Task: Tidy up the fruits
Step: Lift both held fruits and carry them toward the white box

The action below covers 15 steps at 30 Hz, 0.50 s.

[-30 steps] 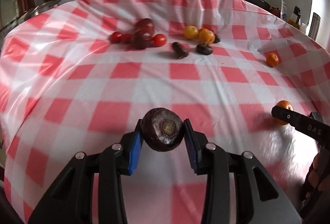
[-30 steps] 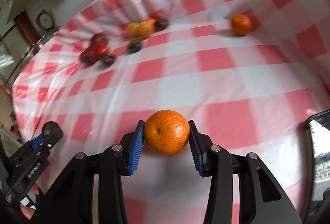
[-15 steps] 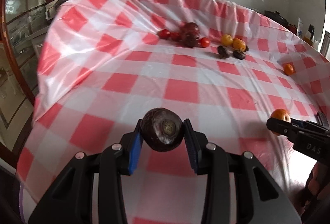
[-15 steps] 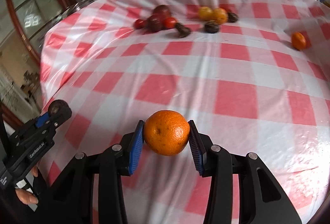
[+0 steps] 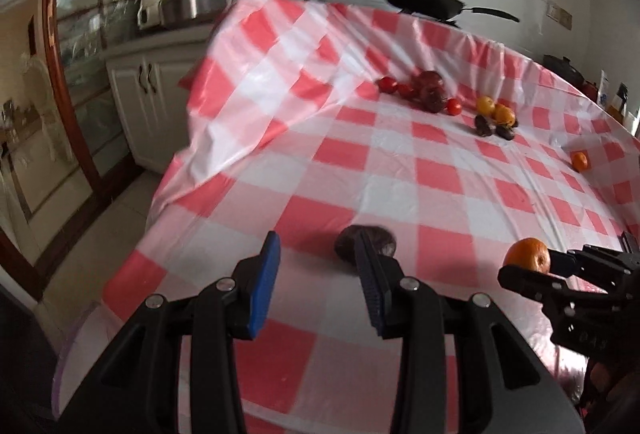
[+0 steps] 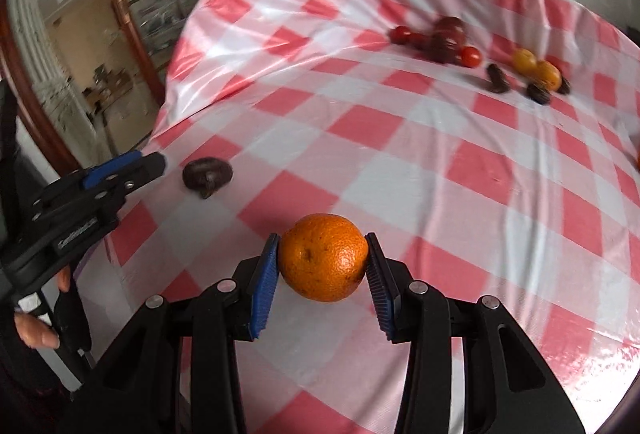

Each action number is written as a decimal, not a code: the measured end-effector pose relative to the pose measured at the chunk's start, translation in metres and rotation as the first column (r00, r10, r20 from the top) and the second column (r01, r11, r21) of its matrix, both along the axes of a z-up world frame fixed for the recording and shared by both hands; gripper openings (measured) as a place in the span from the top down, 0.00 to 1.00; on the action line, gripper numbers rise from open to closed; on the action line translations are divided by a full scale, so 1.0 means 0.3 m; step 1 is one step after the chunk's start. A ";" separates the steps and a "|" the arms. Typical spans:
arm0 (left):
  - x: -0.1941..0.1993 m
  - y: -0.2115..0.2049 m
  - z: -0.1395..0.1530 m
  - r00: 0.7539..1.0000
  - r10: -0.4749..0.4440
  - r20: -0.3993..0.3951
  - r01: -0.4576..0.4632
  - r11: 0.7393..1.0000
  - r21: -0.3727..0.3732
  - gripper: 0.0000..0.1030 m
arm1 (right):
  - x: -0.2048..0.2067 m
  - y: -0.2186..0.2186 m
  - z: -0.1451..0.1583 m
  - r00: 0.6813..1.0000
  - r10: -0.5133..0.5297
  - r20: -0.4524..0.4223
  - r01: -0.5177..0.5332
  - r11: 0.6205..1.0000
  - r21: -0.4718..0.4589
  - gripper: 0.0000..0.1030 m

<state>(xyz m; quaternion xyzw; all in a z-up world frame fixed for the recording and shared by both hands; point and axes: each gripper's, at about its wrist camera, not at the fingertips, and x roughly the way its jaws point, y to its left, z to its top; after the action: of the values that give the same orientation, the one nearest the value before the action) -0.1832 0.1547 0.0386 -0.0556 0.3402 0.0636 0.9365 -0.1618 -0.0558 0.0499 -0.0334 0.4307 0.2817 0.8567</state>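
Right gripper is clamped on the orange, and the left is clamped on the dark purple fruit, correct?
Not quite. The left gripper is open; the dark purple fruit lies on the tablecloth apart from its fingers, as the right wrist view shows. The right gripper is clamped on the orange.

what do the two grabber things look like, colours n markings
Both are matte black plastic tongs with angular linkage arms joined by round silver screws, and each finger ends in a ribbed blue pad. The left tongs show white lettering along the side of the body in the right wrist view; the right tongs match in build. A bare hand grips the left handle. No cables show.
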 end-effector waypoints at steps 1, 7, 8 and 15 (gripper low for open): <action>0.004 0.017 -0.018 1.000 0.005 -0.014 -0.005 1.000 -0.019 0.62 | 0.002 0.009 -0.010 1.000 0.000 -0.014 0.000 1.000 -0.003 0.59; 0.042 0.030 -0.087 0.998 -0.022 -0.064 0.017 0.997 -0.079 0.47 | 0.010 0.005 -0.026 0.999 -0.009 -0.032 0.009 1.000 -0.001 0.59; 0.050 0.025 -0.087 0.997 -0.036 -0.067 0.029 0.994 -0.106 0.37 | 0.014 0.002 -0.028 0.999 -0.008 -0.033 0.008 1.000 0.001 0.59; 0.060 -0.067 -0.049 0.998 -0.065 -0.023 0.063 0.995 -0.072 0.23 | 0.013 -0.001 -0.028 0.999 -0.004 -0.033 0.004 1.000 0.013 0.58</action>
<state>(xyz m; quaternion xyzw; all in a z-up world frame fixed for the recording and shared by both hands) -0.1652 0.1347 0.0239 -0.0769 0.3557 0.0220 0.9312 -0.1578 -0.0562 0.0416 -0.0226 0.4429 0.2832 0.8504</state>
